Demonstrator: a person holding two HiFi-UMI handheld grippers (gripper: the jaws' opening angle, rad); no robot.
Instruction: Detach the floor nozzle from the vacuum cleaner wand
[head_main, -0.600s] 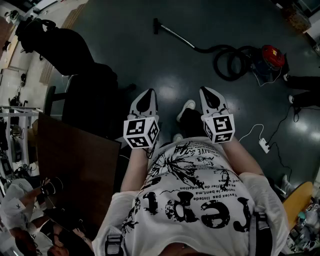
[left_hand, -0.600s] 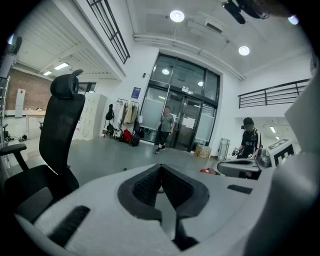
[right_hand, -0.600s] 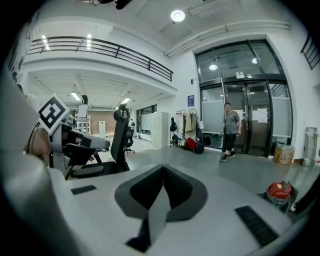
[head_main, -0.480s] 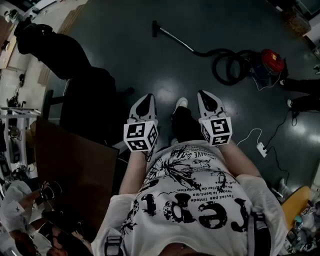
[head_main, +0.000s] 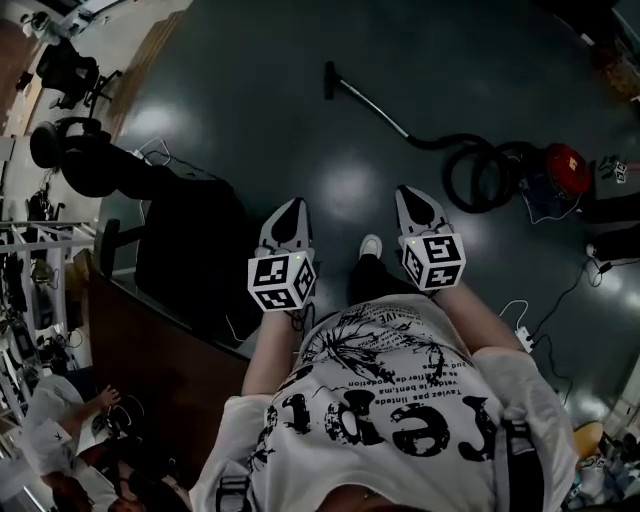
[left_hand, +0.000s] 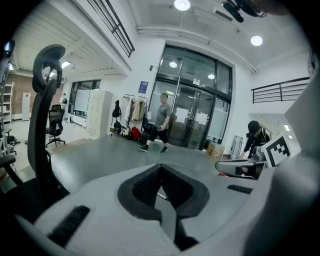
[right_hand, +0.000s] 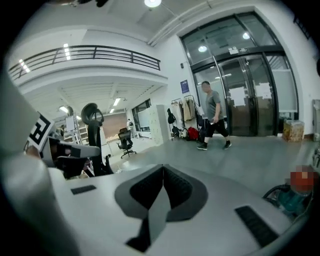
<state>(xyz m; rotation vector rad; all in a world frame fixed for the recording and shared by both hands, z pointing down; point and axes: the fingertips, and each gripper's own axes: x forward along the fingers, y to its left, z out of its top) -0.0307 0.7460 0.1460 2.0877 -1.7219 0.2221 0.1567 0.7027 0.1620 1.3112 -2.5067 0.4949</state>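
Note:
The vacuum lies on the dark floor far ahead of me. Its black floor nozzle (head_main: 329, 80) sits on the end of the thin wand (head_main: 375, 108). The wand runs into a coiled black hose (head_main: 481, 178) and the red vacuum body (head_main: 566, 163). My left gripper (head_main: 293, 206) and right gripper (head_main: 409, 192) are held side by side in front of my chest, well short of the nozzle. Both are shut with nothing between the jaws, as the left gripper (left_hand: 161, 172) and right gripper (right_hand: 162, 172) show in their own views. The vacuum body (right_hand: 296, 192) shows at the right gripper view's lower right.
A black office chair (head_main: 88, 160) and a dark desk (head_main: 150, 335) stand to my left. A white power strip (head_main: 526, 341) with its cable lies on the floor at the right. A person (left_hand: 162, 121) walks past the glass doors far ahead. Another person (head_main: 45, 430) is at the lower left.
The head view has shifted: the nozzle, hose and vacuum body now lie lower and further right in the picture. Both grippers keep the same shut pose at my chest.

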